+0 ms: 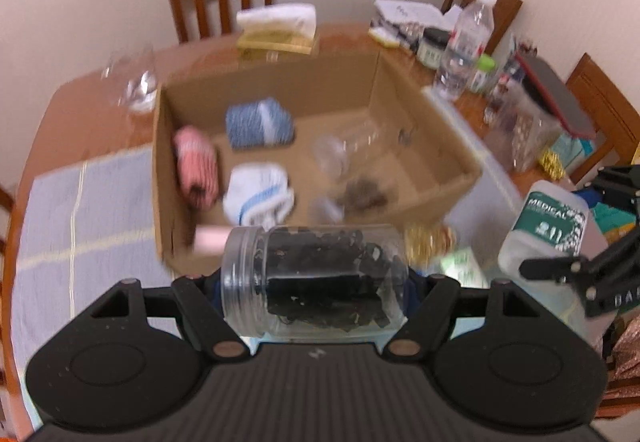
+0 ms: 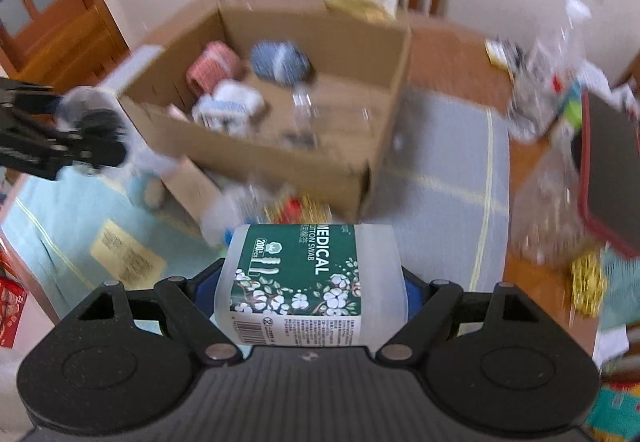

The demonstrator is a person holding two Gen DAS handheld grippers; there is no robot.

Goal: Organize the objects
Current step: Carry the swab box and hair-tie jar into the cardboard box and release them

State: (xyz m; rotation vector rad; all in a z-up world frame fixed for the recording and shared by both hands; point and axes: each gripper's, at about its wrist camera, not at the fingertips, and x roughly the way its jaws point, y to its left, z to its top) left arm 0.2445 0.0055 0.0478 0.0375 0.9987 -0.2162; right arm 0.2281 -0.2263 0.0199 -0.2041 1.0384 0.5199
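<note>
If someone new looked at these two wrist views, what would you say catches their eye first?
Most striking are the two held containers: a clear jar of dark pieces lies sideways in the left gripper, and a cotton swab tub with a green MEDICAL label sits in the right gripper. Just beyond both stands an open cardboard box on the cluttered table, with rolled cloths in pink, blue and white at its left end.

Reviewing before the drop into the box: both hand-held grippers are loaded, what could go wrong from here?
1. The clear jar lies sideways in the left hand-held gripper; smooth plastic could slip or roll.
2. The cardboard box already holds rolled cloths and clear containers; a drop could land on them.
3. The swab tub in the right hand-held gripper sits close to the left; they might collide.
</note>
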